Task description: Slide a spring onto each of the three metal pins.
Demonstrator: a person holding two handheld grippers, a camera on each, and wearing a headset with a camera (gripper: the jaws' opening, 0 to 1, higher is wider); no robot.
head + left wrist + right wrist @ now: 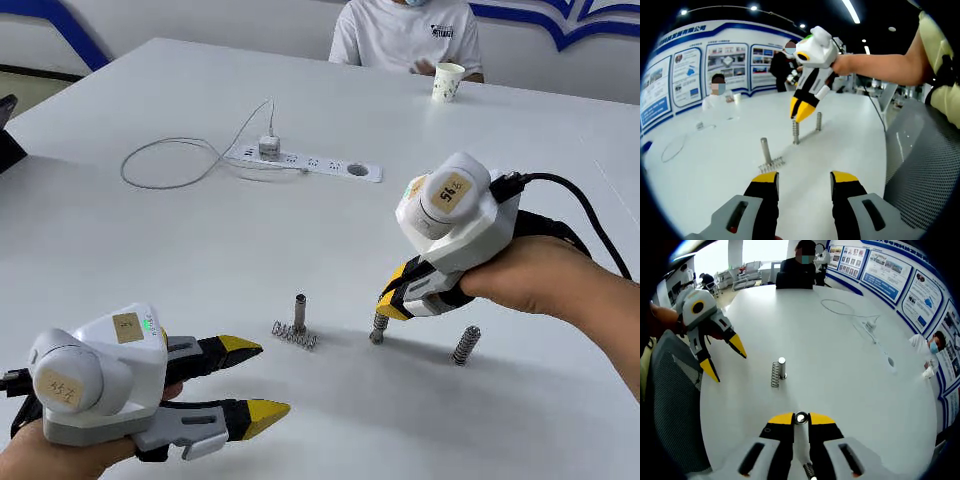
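Right gripper (385, 306) grips the middle pin (379, 330); left gripper (272, 378) gapes.

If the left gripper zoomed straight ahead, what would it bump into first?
Probably the loose spring lying by the bare pin, right ahead of one jaw of the left gripper. Depth is hard to judge.

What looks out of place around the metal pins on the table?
One spring lies on its side at the foot of the bare pin instead of around it. The right gripper is closed on the middle pin, which wears its spring.
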